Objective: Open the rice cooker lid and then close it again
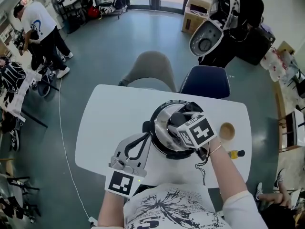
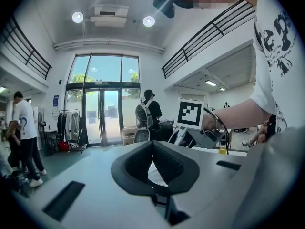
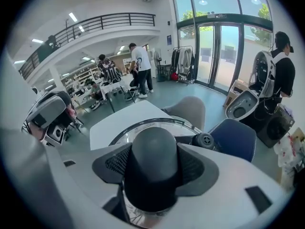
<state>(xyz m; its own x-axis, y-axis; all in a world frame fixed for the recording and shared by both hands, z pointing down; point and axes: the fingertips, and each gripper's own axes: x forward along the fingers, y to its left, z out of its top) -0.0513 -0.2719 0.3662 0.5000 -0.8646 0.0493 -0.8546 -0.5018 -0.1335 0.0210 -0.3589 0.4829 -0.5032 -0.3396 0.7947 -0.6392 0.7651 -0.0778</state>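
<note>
White table (image 1: pixel 102 123): rice cooker (image 1: pixel 161 130), round dish (image 1: pixel 227 131), bottle (image 1: pixel 234 153).

Your right gripper (image 3: pixel 152 168) reads pale grey with black ribbed pads, and the knob (image 3: pixel 152 147) is dark charcoal. Right cube (image 1: pixel 196 131), left cube (image 1: pixel 119 182) — both white with black square markers. The lid (image 1: pixel 162 128) shines silver inside a black rim, over a white table (image 1: pixel 105 128). Grey chair (image 1: pixel 150 70), navy chair (image 1: pixel 205 80) — and a yellow bottle (image 1: pixel 233 153) with a black cap. Your T-shirt (image 1: pixel 167 206) is white, printed in black.
</note>
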